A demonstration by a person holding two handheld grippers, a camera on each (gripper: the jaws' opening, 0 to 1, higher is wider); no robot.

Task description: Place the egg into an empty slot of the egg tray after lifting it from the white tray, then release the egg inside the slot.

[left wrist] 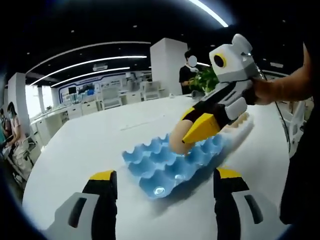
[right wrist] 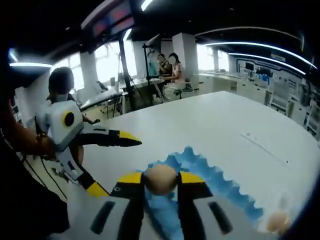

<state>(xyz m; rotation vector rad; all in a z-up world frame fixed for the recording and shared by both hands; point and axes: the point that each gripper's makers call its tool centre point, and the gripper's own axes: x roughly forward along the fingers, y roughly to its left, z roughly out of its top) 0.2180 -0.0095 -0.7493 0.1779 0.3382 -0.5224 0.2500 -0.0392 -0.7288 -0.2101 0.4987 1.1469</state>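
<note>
Right gripper (right wrist: 160, 186) has the egg (right wrist: 160, 179) pinched between its yellow-tipped jaws, low center in the right gripper view, just above the blue egg tray (right wrist: 220, 181). Left gripper (left wrist: 165, 182) sits wide open, holding nothing, at the bottom of its own view, tray just ahead on the white table (left wrist: 90, 140).

1. The left gripper (left wrist: 165, 200) has broad black jaws capped with yellow tips and grey inset panels.
2. The right gripper (left wrist: 192, 136) has a pale grey-and-white body, black jaws and pointed yellow tips.
3. A dark cable trails from it.
</note>
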